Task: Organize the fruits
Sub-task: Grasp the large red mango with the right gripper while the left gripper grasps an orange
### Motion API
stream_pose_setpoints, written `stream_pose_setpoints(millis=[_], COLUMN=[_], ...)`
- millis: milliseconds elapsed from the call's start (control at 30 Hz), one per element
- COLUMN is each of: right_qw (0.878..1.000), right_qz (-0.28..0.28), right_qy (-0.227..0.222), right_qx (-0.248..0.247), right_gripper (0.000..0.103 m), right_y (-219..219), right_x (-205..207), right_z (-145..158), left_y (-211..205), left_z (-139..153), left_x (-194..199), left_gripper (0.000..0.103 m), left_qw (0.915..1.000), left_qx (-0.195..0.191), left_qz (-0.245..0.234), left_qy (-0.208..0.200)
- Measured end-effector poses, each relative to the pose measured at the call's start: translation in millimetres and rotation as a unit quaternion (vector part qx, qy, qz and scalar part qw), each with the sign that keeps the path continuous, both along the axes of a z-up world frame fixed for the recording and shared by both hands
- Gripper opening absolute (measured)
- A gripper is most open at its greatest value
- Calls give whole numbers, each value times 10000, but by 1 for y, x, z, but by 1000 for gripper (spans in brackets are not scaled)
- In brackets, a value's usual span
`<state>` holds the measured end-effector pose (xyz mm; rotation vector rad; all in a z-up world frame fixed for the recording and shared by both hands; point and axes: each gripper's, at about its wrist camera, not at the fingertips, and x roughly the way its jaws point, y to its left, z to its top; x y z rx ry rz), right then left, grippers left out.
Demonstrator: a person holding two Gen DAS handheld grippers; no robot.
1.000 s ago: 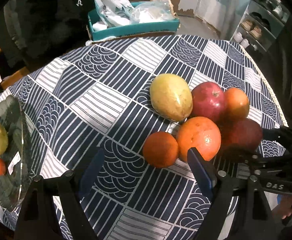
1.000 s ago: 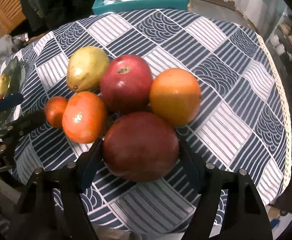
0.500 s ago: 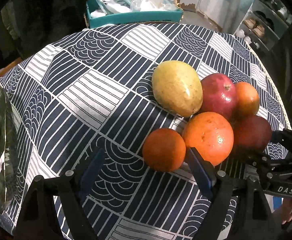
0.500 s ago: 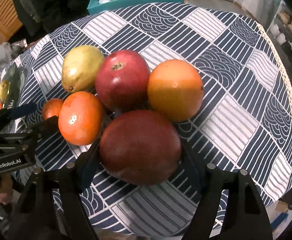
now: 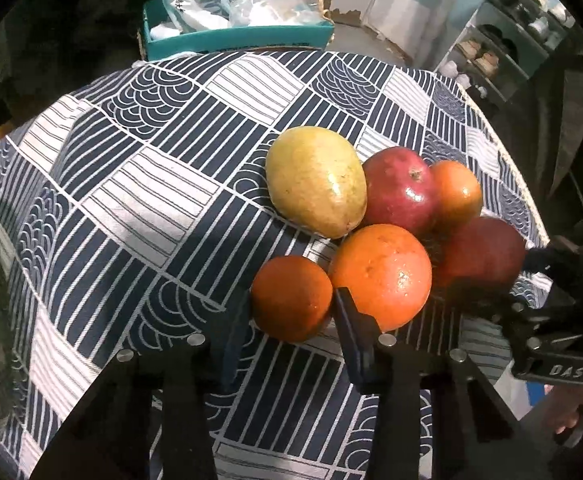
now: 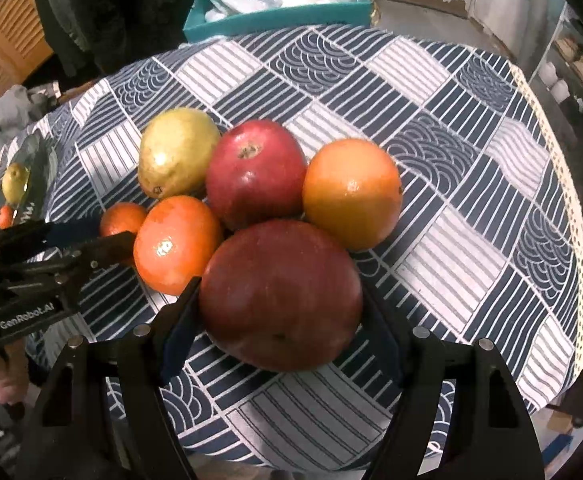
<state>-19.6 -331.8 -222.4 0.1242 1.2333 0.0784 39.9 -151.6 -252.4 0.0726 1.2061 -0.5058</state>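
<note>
Here we clamp our left hand-held gripper on the small round orange tangerine, at seven o'clock in the fruit cluster on the counter under its navy-and-white patterned cloth. Our right hand-held gripper grips the large dark red mango at six o'clock. The yellow-green mango, red apple and two oranges touch one another.

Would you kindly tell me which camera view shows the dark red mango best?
The right wrist view: the dark red mango fills the foreground between that tool's fingers, fully visible. In the left wrist view it sits at the right edge, partly hidden behind the large orange.
</note>
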Motion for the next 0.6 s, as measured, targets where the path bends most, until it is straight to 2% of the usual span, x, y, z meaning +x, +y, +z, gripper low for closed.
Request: stream_pose_setpoints(millis=[167,600], right_qw=[9993,9922], right_qz=[66,18], right_qy=[-279,-1092], right_qx=[-219,-600], right_gripper=[76,76], right_y=[3,7], right_x=[-1,-1], right_z=[14,64], left_y=[0,12], left_z=[10,66], left_x=[-7,-16], left_gripper=[42,42], left_qw=[9993,9937], left_qx=[204,177], left_qz=[-3,242], left_qy=[-307,-1080])
